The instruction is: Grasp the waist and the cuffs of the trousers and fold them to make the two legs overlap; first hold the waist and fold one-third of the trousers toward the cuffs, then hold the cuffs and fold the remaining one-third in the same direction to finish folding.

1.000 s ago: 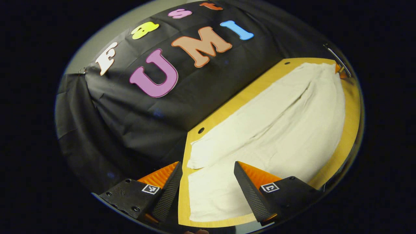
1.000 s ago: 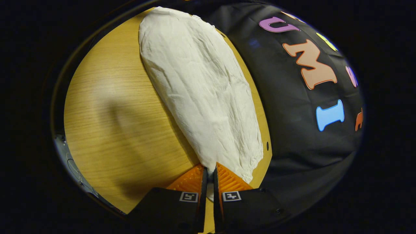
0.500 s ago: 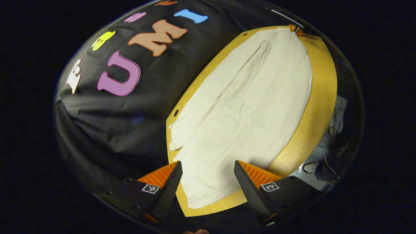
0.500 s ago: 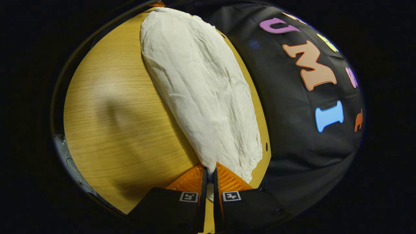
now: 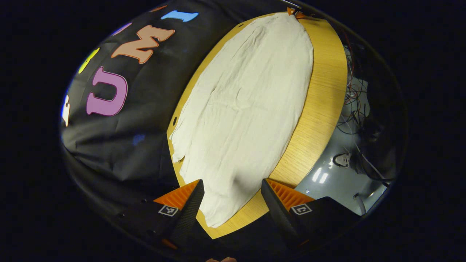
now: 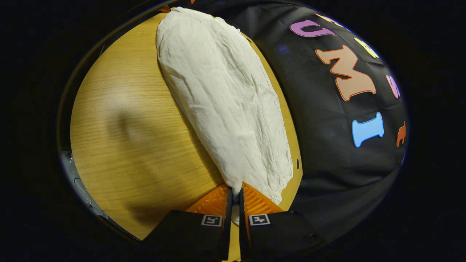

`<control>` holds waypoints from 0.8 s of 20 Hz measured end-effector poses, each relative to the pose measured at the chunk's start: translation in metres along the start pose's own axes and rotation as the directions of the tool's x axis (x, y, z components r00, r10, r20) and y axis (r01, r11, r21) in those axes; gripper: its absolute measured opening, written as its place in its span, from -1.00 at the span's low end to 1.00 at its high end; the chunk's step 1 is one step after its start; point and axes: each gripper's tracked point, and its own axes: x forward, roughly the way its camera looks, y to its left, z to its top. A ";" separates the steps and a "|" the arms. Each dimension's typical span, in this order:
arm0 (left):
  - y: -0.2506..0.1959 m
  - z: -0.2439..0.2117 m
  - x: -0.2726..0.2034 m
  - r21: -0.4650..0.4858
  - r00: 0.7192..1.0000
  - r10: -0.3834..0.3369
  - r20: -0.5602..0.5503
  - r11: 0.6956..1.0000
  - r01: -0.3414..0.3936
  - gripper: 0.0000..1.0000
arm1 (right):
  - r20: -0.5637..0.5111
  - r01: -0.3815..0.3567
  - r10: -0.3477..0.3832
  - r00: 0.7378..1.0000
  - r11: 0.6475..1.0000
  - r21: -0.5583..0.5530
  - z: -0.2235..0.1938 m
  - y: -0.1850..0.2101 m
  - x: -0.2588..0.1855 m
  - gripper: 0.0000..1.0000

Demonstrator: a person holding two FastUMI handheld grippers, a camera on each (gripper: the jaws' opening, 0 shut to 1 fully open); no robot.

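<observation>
Swinging your left gripper (image 5: 231,198) round, fingers spread and empty above the trousers (image 5: 244,112).
Right gripper (image 6: 233,198) pinches one end; legs overlapped, now take the other and begin the thirds.

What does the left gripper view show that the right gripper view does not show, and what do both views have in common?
Left gripper view: the left gripper is open, its fingers apart over the near end of the cream cloth trousers. Past the table edge lie a grey floor and tangled cables.

Right gripper view: the right gripper is shut on the trousers' near corner, and a broad bare stretch of the wooden table lies beside the cloth.

Both: the trousers lying flat along the table, next to the black cloth wall.
</observation>
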 end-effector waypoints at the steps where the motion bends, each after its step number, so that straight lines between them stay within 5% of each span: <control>1: 0.001 0.000 0.002 0.011 1.000 -0.008 -0.002 1.000 0.008 0.88 | 0.000 0.001 -0.001 1.000 1.000 0.000 0.000 0.000 -0.001 -0.75; 11: 0.016 0.012 0.035 0.162 0.998 -0.054 -0.016 0.985 0.056 0.45 | -0.002 0.016 -0.016 1.000 1.000 0.001 0.000 0.000 -0.001 -0.75; 16: 0.006 0.011 0.042 0.154 0.996 -0.073 -0.057 0.985 0.081 -0.43 | -0.008 0.021 -0.021 1.000 1.000 -0.004 0.000 0.000 -0.001 -0.75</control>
